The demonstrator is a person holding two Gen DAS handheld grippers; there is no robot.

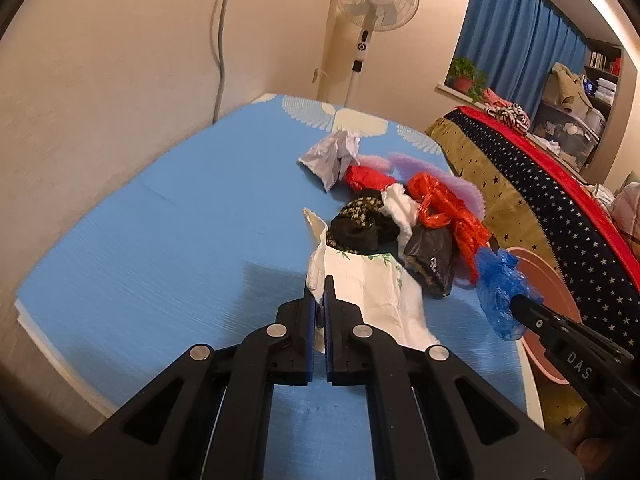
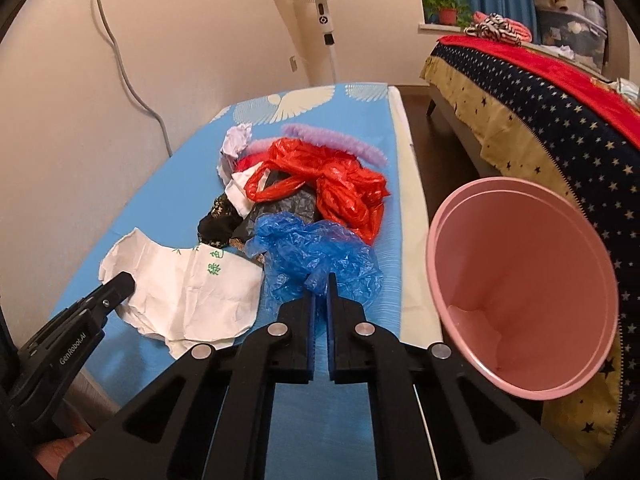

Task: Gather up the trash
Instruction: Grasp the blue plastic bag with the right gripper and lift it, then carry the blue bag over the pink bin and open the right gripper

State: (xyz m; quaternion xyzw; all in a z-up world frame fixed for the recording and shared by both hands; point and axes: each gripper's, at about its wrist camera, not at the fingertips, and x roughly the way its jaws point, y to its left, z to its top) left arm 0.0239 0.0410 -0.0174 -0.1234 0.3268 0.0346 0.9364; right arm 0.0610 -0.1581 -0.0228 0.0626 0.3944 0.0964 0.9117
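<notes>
A heap of trash lies on the blue-covered table (image 1: 160,240). My left gripper (image 1: 319,292) is shut on the near edge of a white paper bag (image 1: 372,284) with green print, also seen as the white paper bag (image 2: 192,292) in the right wrist view with the left gripper (image 2: 122,286) at its left edge. My right gripper (image 2: 319,286) is shut on a crumpled blue plastic bag (image 2: 316,256); in the left wrist view that blue bag (image 1: 500,288) hangs from the right gripper (image 1: 516,300). A red plastic bag (image 2: 340,184), black bags (image 1: 430,256) and white scraps (image 1: 332,152) lie behind.
A pink bin (image 2: 528,280) stands right of the table, mouth tilted toward me. A bed with a starred blanket (image 2: 540,96) runs along the right. A standing fan (image 1: 376,0) and blue curtains (image 1: 516,28) are at the back, a wall (image 1: 100,100) on the left.
</notes>
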